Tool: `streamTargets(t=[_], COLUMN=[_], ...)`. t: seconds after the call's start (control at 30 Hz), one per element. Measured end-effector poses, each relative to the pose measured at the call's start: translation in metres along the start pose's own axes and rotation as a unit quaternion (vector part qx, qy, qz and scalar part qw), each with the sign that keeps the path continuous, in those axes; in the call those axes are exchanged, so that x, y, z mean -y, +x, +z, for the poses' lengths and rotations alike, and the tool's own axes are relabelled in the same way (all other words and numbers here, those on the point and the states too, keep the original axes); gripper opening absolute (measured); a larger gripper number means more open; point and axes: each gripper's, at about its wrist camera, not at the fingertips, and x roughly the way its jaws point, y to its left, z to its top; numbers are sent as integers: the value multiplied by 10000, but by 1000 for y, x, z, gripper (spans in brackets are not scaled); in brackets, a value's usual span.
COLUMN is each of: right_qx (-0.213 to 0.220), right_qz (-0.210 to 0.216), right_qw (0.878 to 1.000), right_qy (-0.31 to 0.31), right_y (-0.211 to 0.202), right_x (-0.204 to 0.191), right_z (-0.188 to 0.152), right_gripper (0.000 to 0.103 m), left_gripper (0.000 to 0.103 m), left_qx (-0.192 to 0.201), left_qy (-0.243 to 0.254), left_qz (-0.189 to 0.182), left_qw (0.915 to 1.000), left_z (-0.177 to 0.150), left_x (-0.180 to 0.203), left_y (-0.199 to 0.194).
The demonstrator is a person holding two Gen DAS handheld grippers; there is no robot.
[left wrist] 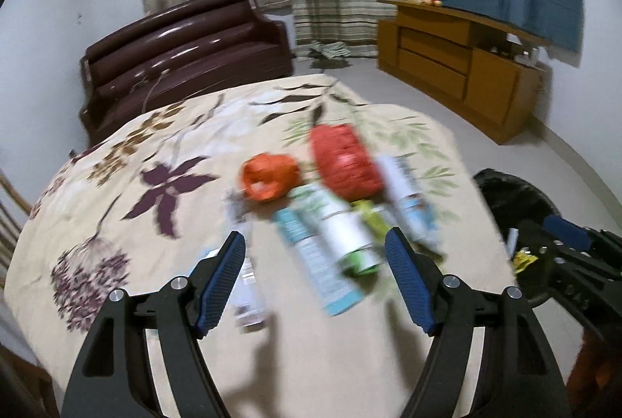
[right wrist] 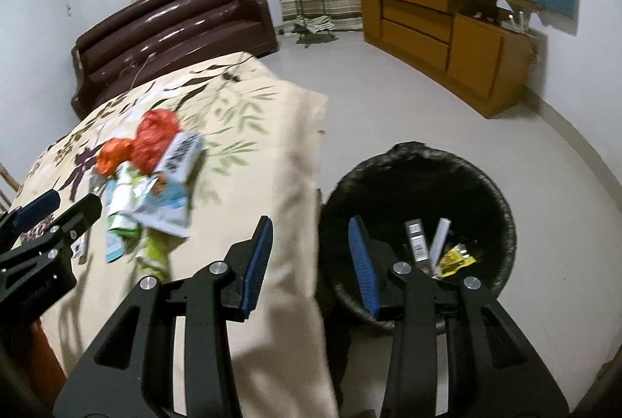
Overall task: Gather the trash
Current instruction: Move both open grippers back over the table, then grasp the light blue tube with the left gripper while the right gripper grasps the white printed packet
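Left wrist view: my left gripper (left wrist: 315,243) hangs over the flowered cloth (left wrist: 128,154) with its jaws wide apart and nothing in them. The trash pile (left wrist: 330,196) lies just past its tips: orange wrapper (left wrist: 268,179), red bag (left wrist: 344,159), blurry boxes. In the right wrist view, my right gripper (right wrist: 311,237) sits over the table edge, jaws apart and empty. The black bin (right wrist: 501,200) stands on the floor beside the table, with a few bits in it.

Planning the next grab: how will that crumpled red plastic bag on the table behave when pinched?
The red bag looks thin and crumpled, so probably floppy and very light. It lies among cartons, so it may drag neighbours. Blur hides detail.
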Motion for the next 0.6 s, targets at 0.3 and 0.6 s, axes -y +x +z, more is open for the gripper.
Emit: streamTargets(t=[0.3, 0.6], right_qx=[-90, -160], right_qz=[135, 141], right_qw=[9995, 9990], right_qy=[-284, -397], right_y=[0, 7], right_x=[-40, -60], right_z=[-7, -5], right_gripper=[40, 40], left_gripper=[72, 72], left_qx=[-171, -448], left_qy=[-362, -473], left_qz=[393, 497], left_qw=[9984, 9966], left_z=[-22, -35], left_x=[-62, -96], left_y=[2, 20])
